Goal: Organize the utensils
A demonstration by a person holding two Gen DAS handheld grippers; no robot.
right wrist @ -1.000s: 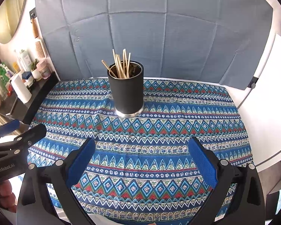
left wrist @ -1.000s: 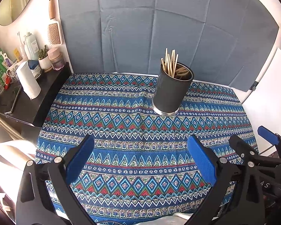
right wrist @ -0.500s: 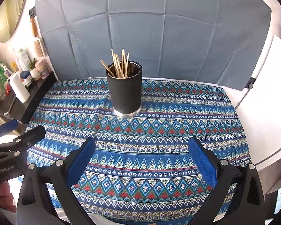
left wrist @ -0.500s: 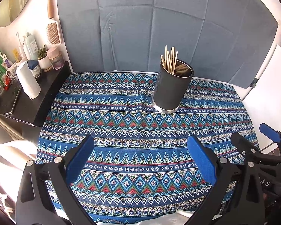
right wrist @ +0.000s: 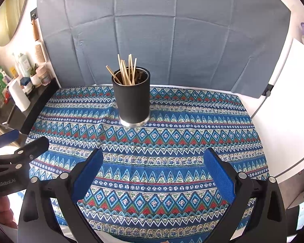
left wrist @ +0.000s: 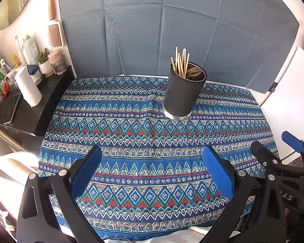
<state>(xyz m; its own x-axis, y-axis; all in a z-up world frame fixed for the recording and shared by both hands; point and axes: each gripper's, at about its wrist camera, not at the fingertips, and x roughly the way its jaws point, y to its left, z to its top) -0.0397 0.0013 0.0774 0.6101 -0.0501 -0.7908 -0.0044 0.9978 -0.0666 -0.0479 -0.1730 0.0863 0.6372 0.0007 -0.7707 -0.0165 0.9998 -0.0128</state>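
Observation:
A black cylindrical holder (left wrist: 182, 95) (right wrist: 132, 99) stands upright on the patterned blue tablecloth (left wrist: 131, 133) (right wrist: 172, 141) near the back of the table. Several wooden chopsticks (left wrist: 181, 61) (right wrist: 125, 70) stick out of its mouth, and darker utensils lie lower inside. My left gripper (left wrist: 152, 172) hovers open over the front of the cloth, well short of the holder, with nothing between its fingers. My right gripper (right wrist: 154, 174) is likewise open and holds nothing. Each gripper shows at the edge of the other's view: the right gripper (left wrist: 277, 151) and the left gripper (right wrist: 24, 141).
A black side shelf (left wrist: 26, 109) at the left carries a paper towel roll (left wrist: 28, 87), bottles and jars. A grey-blue backdrop (left wrist: 172, 30) stands behind the table. A white board (left wrist: 289, 93) leans at the right.
Both grippers have drifted slightly, so the holder sits a little higher in both views. Both stay open and the holder has not moved on the cloth.

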